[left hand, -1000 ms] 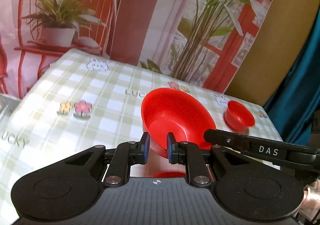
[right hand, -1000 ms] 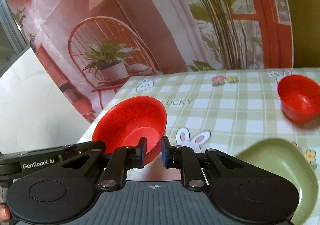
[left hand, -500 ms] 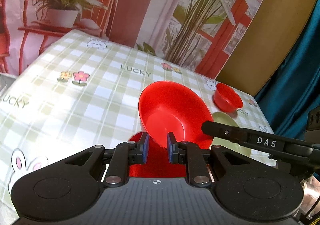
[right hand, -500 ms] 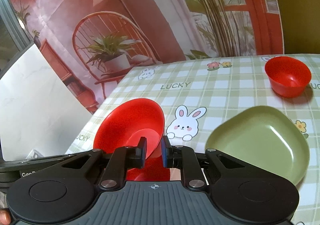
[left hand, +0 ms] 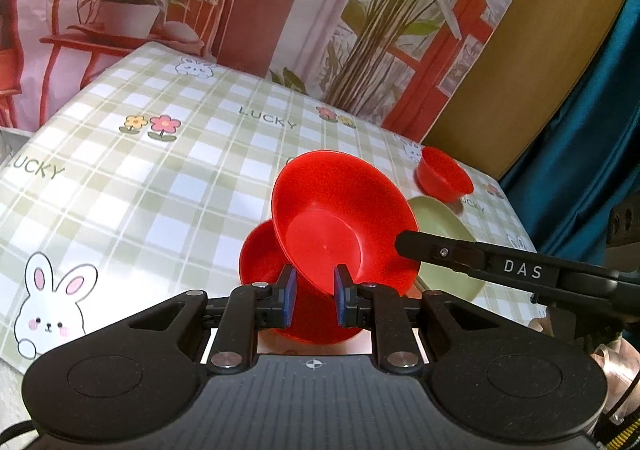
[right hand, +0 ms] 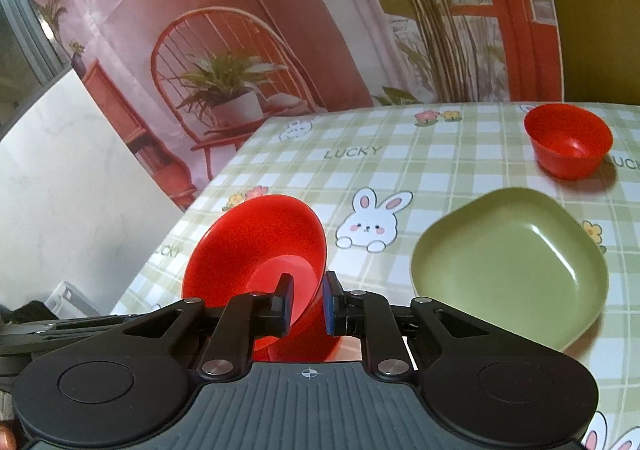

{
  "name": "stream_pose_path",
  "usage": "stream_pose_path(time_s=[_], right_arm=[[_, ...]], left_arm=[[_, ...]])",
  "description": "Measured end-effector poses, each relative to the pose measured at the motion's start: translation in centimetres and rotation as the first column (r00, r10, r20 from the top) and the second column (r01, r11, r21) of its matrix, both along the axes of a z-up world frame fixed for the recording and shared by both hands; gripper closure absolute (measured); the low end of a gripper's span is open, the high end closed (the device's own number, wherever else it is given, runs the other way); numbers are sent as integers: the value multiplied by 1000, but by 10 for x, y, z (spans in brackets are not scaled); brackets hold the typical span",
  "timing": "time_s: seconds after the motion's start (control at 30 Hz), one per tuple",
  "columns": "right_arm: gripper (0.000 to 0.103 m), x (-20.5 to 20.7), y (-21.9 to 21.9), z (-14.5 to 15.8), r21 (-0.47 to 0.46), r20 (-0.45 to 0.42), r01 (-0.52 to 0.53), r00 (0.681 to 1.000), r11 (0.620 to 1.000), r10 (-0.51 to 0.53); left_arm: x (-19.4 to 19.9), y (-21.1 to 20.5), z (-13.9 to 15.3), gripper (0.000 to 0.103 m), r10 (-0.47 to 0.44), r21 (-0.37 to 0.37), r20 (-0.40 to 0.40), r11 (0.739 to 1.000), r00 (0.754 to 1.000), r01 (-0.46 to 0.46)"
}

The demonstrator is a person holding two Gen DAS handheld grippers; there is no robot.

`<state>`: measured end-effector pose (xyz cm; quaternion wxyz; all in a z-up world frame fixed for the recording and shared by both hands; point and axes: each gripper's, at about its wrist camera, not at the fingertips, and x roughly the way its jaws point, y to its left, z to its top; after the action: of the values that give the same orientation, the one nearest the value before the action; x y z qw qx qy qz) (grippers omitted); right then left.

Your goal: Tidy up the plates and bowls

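- Table (right hand: pixel 460 154): bears all the dishes.
- Large bowl (right hand: pixel 260 238): near the table's left edge, tilted, its rim between the right gripper's (right hand: pixel 307 304) fingers; the left gripper (left hand: pixel 314 300) pinches the opposite rim.
- Second dish (left hand: pixel 260 258): directly beneath the large bowl.
- Plate (right hand: pixel 508 262): right of the large bowl, on the table.
- Small bowl (right hand: pixel 568 146): behind the plate, apart from it.

Both views are bright and warm-tinted, with soft, even light. On the table (right hand: pixel 460 170), the small red bowl (right hand: pixel 568 144) throws a short dark shadow toward the right edge, and a pale highlight glints inside the green plate (right hand: pixel 560 246). A washed-out glare patch lies on the checked cloth (left hand: pixel 100 210) near the left edge. Fisheye distortion bends the backdrop and darkens the corners. Focus is sharp throughout, without visible motion blur.
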<state>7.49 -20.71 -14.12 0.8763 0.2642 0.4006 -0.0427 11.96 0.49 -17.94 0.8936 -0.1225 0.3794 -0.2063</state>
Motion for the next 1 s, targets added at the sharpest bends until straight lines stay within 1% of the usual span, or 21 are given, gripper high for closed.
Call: stream_pose_path(time_s=[0.43,1.0], right_arm=[[88,0,7,-9,-1,-61,-9,998,1000,9],[88,3,8,-17,13,-93,-12,996,1000,13]], left_arm=[[-3,9,-15,83,18,-45,-44,999,999,-20],[2,6,-22,83,33,-48,-81,998,996,-37]])
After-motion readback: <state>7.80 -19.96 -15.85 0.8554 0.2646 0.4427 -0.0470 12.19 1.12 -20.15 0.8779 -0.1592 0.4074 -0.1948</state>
